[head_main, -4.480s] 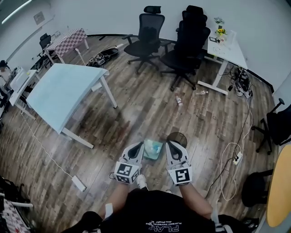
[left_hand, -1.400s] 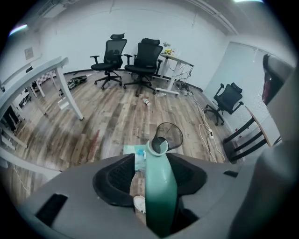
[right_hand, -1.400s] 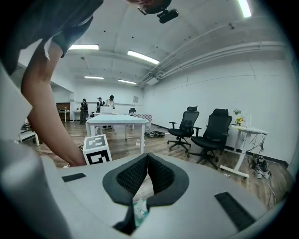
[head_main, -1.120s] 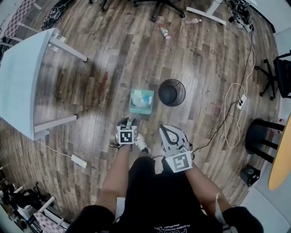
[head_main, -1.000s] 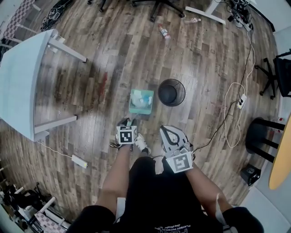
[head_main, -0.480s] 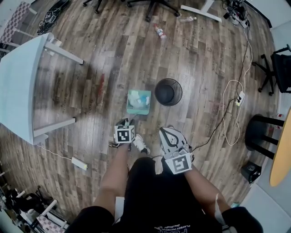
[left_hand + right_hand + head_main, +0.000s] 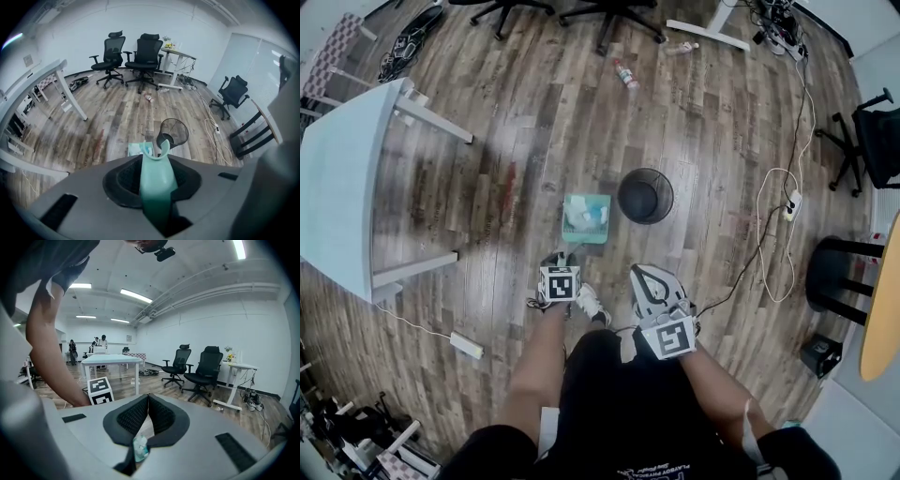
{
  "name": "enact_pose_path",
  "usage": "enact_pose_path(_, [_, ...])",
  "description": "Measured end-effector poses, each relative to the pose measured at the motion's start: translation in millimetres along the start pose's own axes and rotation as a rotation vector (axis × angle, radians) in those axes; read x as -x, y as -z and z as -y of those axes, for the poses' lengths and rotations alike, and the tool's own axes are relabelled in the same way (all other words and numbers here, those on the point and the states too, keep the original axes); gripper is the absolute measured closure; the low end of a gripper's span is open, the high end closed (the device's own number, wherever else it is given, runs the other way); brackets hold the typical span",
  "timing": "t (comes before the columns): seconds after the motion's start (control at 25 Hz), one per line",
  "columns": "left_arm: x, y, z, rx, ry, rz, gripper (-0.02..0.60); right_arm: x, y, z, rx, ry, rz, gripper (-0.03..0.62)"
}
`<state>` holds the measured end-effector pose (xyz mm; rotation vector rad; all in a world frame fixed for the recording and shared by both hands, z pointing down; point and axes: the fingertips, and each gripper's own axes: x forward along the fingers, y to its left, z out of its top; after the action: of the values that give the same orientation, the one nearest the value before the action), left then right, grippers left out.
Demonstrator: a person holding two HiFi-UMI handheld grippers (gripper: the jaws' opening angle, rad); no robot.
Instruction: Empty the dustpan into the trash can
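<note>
Left gripper (image 7: 157, 159): jaws closing on the dustpan (image 7: 586, 217) handle (image 7: 157, 185), pads at its sides. Right gripper (image 7: 148, 399): jaws together. Pan lay on floor (image 7: 534, 141) beside trash can (image 7: 645, 195). Risk: a loose grip could tip the pan and spill its contents short of the can.

No legible text is showing; white print on the person's black shirt (image 7: 619, 412) is sitting upside down, cut off.

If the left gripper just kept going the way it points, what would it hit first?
The left gripper points steeply down, jaws closing on the dustpan handle. Following that line, it would likely meet the dustpan tray first, though depth is hard to judge.
</note>
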<state>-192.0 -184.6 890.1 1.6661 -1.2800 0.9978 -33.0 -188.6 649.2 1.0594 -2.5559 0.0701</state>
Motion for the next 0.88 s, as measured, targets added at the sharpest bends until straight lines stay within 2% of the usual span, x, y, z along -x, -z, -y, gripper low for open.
enact_pose_path(0.16, [7, 8, -3, -0.004, -0.031, 0.010, 0.485, 4, 1, -9, 0.005, -0.002, -0.009, 0.571])
enact_pose_path(0.48, [42, 18, -8, 0.023, -0.038, 0.058, 0.485, 13, -1, -22, 0.011, 0.018, 0.003, 0.571])
enact_pose_path(0.68, [77, 18, -14, -0.082, -0.030, 0.120, 0.485, 29, 5, -33, 0.025, 0.045, -0.005, 0.571])
enact_pose_path(0.88, [114, 22, -23, -0.151, -0.024, 0.179, 0.485, 63, 16, -32, -0.087, 0.195, -0.053, 0.571])
